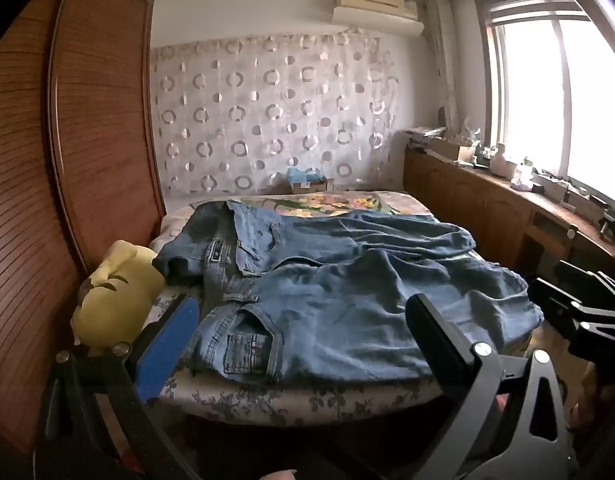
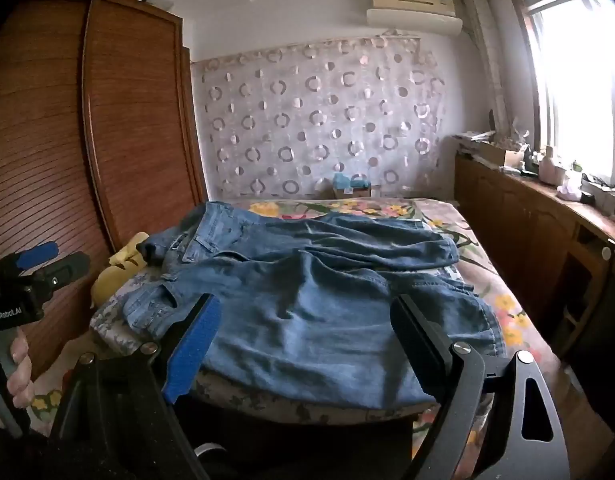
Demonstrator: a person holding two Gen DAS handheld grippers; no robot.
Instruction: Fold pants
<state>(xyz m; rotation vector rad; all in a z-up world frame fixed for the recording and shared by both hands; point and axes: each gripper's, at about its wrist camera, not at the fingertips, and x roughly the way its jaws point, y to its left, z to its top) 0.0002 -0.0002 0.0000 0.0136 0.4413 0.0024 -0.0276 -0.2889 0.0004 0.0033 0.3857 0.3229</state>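
Note:
Blue denim pants (image 1: 331, 280) lie spread and rumpled on a floral bed (image 1: 291, 404), waistband at the left, legs running right. They also show in the right wrist view (image 2: 307, 300). My left gripper (image 1: 303, 320) is open and empty, held just before the bed's near edge by the waistband and front pocket. My right gripper (image 2: 307, 320) is open and empty, before the near edge in front of the near leg. Each gripper shows at the side of the other's view, the right one (image 1: 579, 312) and the left one (image 2: 39, 268).
A yellow plush toy (image 1: 115, 300) lies at the bed's left edge beside a wooden slatted wardrobe (image 1: 47, 200). A wooden cabinet (image 1: 507, 208) with clutter runs along the right under the window. A small box (image 1: 307, 182) sits at the bed's far end by the curtain.

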